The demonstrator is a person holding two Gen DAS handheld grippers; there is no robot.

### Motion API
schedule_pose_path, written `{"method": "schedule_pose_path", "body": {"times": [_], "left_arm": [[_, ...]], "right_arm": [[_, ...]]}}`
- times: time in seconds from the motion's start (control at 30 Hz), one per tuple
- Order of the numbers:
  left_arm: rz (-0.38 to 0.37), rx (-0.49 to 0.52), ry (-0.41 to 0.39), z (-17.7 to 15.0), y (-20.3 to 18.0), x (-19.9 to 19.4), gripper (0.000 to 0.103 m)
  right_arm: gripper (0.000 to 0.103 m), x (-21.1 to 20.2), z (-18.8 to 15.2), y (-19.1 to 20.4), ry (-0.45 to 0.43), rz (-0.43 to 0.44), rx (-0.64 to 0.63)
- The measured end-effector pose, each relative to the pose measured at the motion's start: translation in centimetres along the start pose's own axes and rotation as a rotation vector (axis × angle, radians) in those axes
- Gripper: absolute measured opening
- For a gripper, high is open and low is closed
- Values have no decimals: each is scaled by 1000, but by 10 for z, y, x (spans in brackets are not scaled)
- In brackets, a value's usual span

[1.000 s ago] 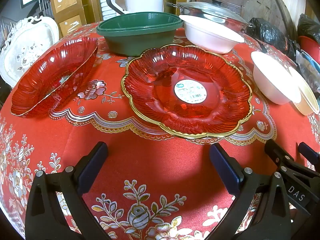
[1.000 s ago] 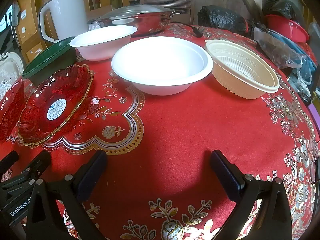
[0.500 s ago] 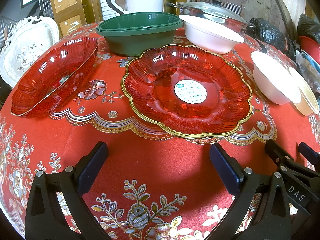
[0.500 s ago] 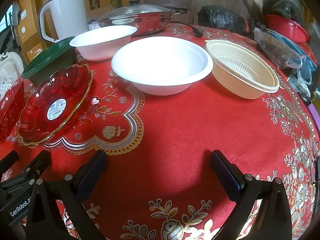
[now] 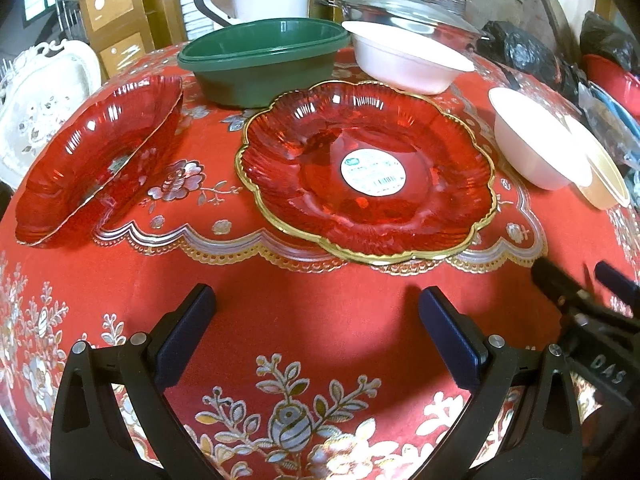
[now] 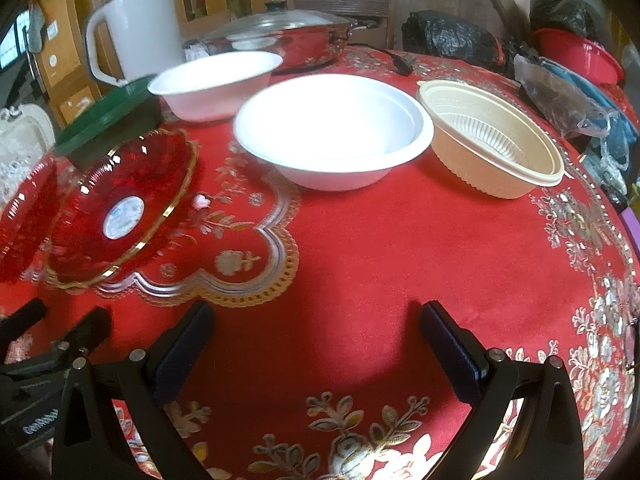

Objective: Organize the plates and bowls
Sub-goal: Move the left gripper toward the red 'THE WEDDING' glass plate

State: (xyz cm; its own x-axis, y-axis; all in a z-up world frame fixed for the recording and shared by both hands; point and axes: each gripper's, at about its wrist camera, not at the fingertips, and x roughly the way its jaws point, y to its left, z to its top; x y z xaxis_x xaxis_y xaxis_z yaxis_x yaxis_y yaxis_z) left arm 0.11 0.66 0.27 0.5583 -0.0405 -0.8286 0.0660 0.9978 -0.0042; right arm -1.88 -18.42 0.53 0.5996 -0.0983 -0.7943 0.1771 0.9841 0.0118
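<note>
A red glass plate with a gold rim and a white sticker (image 5: 366,172) lies on the red tablecloth ahead of my left gripper (image 5: 316,312), which is open and empty. A second red glass plate (image 5: 100,156) lies to its left. A green bowl (image 5: 264,60) and a white bowl (image 5: 408,60) stand behind. In the right wrist view a white bowl (image 6: 332,132) stands ahead of my open, empty right gripper (image 6: 316,332), with a beige ribbed bowl (image 6: 492,140) to its right, another white bowl (image 6: 216,84) behind and the sticker plate (image 6: 120,204) at left.
A steel pan with a glass lid (image 6: 280,36) and a white jug (image 6: 136,28) stand at the back of the table. Black bags (image 6: 448,36), a red basin (image 6: 580,56) and plastic bags (image 6: 568,96) crowd the right edge. A white ornate tray (image 5: 40,100) sits at far left.
The right gripper has shifted slightly, with its view now a little blurred and tilted. The left gripper and all the dishes are unmoved.
</note>
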Motion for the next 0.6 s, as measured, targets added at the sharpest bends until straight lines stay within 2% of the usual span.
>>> {"method": "schedule_pose_path", "body": {"times": [0.13, 0.3, 0.43, 0.6], "left_arm": [[-25, -15, -7, -10, 6, -11, 102], [-8, -4, -78, -16, 19, -43, 102], [32, -14, -126, -15, 41, -63, 102], [81, -90, -161, -7, 85, -79, 102]], "right_arm": [[102, -21, 3, 8, -62, 3, -29], [102, -43, 5, 24, -104, 53, -76], [102, -56, 11, 42, -126, 121, -108], [102, -72, 21, 71, -174, 191, -169]]}}
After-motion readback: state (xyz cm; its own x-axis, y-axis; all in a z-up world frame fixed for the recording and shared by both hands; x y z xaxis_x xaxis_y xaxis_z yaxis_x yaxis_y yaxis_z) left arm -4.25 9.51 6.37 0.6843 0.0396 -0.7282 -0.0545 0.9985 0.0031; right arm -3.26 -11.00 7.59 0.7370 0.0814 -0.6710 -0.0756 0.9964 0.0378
